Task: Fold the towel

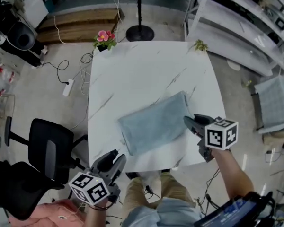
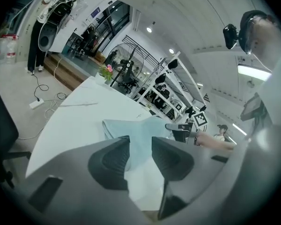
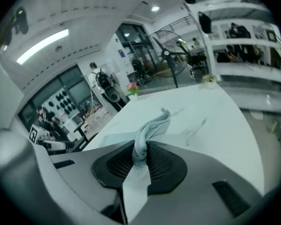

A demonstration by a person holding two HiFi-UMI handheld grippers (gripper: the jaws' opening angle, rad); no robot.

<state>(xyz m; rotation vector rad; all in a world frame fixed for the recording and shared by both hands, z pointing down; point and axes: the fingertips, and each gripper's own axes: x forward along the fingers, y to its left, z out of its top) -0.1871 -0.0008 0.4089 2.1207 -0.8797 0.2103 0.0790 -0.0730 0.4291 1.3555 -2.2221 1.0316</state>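
Flowers (image 1: 104, 35) in pot (image 1: 101, 47), towel (image 1: 154, 124) on table (image 1: 142, 70)

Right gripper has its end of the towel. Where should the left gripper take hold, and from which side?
Likely the towel's near left corner, coming in low from the table's front edge, where the left gripper hovers open. That corner lies flat, pointing toward it, opposite the right gripper's pinch.

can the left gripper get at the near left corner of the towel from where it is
Probably yes: the left gripper is open and empty at the table's near edge, with only bare surface between it and the towel.
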